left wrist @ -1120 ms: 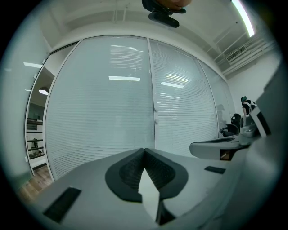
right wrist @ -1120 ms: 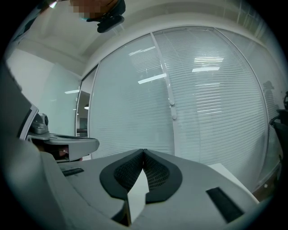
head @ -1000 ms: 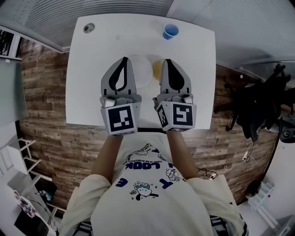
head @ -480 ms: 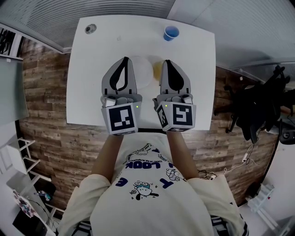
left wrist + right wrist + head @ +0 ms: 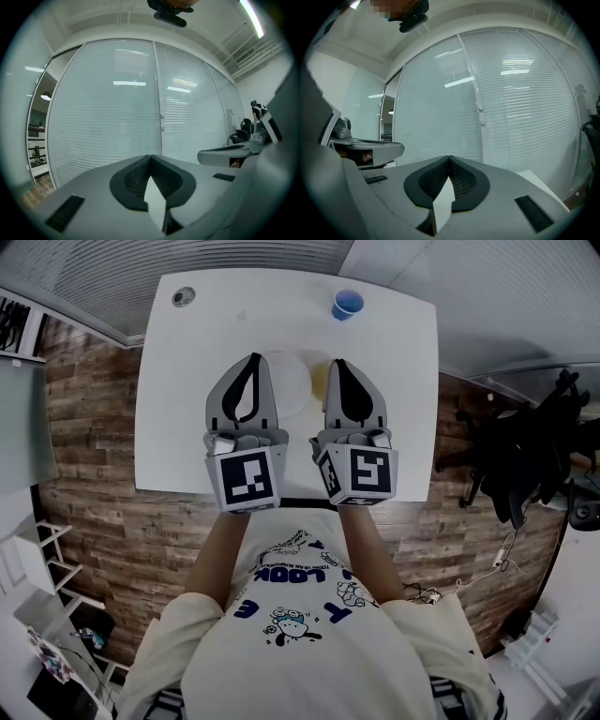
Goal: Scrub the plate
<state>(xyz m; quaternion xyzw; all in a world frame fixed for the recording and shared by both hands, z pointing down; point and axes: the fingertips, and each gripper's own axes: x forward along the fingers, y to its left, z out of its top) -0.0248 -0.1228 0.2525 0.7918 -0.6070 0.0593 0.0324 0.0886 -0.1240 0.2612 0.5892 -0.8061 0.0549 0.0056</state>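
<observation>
In the head view a white plate (image 5: 292, 385) lies on the white table (image 5: 187, 427), partly hidden behind my two grippers. Right of it sits a yellow sponge (image 5: 321, 381), half covered by my right gripper. My left gripper (image 5: 251, 362) hovers over the plate's left part, jaws shut and empty. My right gripper (image 5: 339, 365) is held beside it, also shut with nothing in it. In the left gripper view the tips (image 5: 150, 157) meet, and in the right gripper view the tips (image 5: 449, 158) meet too; both views face a blinds-covered glass wall.
A blue cup (image 5: 346, 304) stands near the table's far edge at the right. A small round dark object (image 5: 181, 297) lies at the far left corner. Wooden floor surrounds the table, and a black office chair (image 5: 525, 465) stands at the right.
</observation>
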